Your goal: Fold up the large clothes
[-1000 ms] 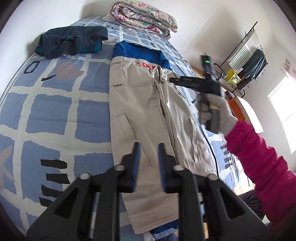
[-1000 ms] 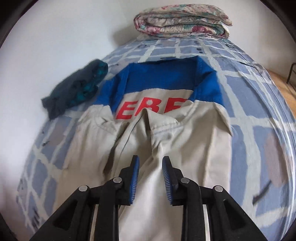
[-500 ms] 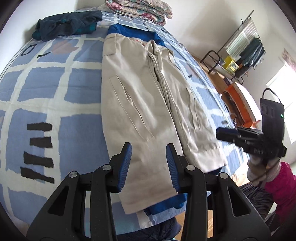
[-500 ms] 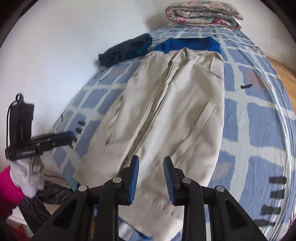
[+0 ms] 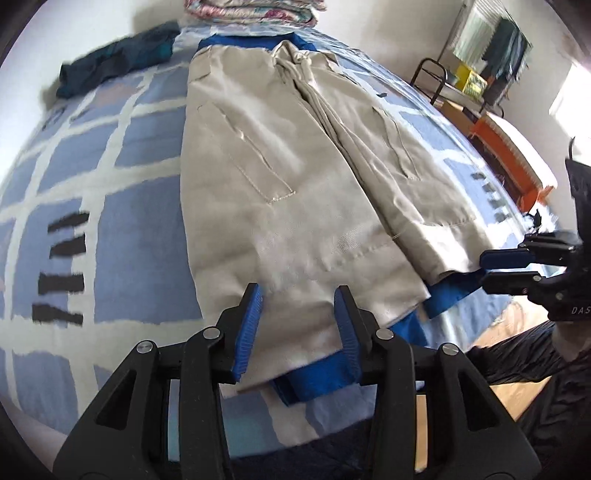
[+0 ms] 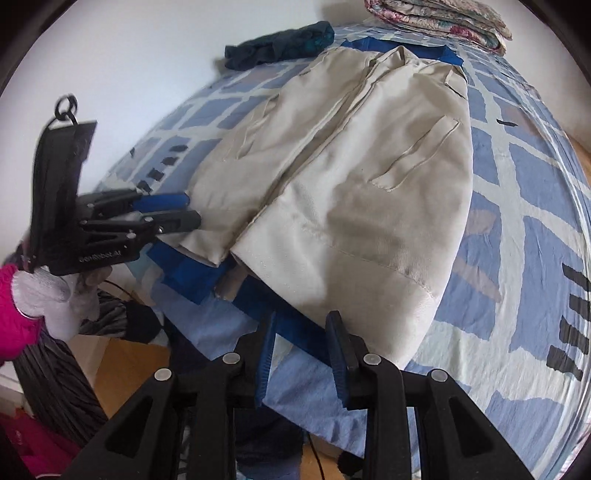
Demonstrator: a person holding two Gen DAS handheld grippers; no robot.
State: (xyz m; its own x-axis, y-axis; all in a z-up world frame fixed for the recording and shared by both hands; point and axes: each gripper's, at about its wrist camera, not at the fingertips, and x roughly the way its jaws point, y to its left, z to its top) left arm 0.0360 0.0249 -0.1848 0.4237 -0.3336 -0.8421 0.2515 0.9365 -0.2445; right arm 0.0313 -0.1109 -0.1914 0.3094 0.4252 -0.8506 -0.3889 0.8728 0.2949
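Note:
A large beige jacket (image 5: 295, 155) with blue lining lies flat, front panels folded in, on a blue checked bed; it also shows in the right wrist view (image 6: 351, 177). My left gripper (image 5: 299, 328) is open, its jaws on either side of the jacket's bottom hem; from the right wrist view it appears at the hem's left corner (image 6: 173, 212). My right gripper (image 6: 301, 354) is open just off the hem's other end, above the blue lining (image 6: 295, 317); the left wrist view shows it at the hem's right corner (image 5: 506, 267).
A dark teal garment (image 5: 114, 66) lies at the bed's far left. A folded floral quilt (image 6: 436, 14) sits at the head. A metal rack (image 5: 476, 59) and an orange item (image 5: 509, 147) stand to the right. Wooden floor lies below the bed's near edge (image 6: 122, 365).
Both grippers have dropped from above the jacket's middle down to its bottom hem and have opened wider. The jacket has not moved.

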